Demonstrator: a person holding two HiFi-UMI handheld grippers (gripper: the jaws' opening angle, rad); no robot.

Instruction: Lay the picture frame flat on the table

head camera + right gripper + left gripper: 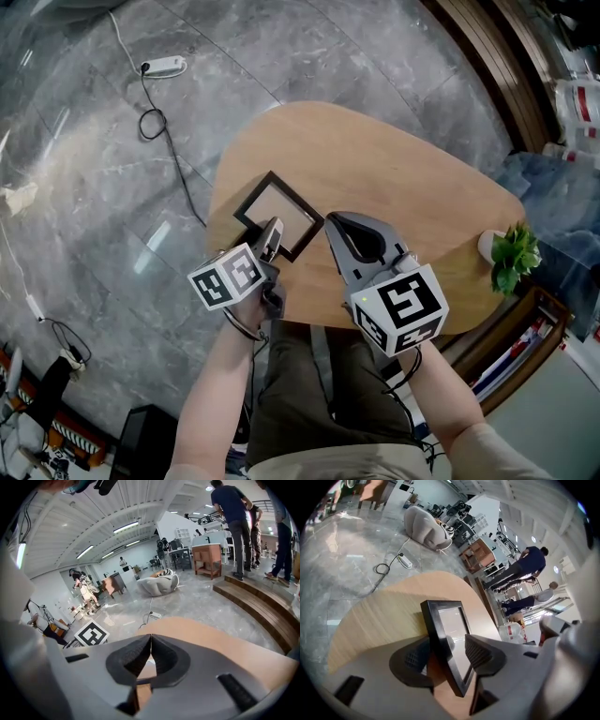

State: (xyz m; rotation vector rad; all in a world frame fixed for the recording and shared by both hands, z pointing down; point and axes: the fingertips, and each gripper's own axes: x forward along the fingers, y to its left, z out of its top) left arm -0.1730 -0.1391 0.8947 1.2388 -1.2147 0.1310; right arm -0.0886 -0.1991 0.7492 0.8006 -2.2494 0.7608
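Pale wooden desk over grey floor: head view puts the picture frame low near its left edge at my left gripper; left gripper view, jaws parted astride the rim, presumably to release; right gripper view, right gripper closed, empty, idle.

The picture frame is square, with a thick black border around a pale, shiny pane. From above it sits cornerwise, like a diamond, on the wooden table near the table's left near edge. In the left gripper view the picture frame shows its thick side and stands slanted between the jaws of the left gripper. Its back is by one pad and its pane faces the other across a clear gap. Its lower corner is down at the tabletop; whether it lies fully flat cannot be told.
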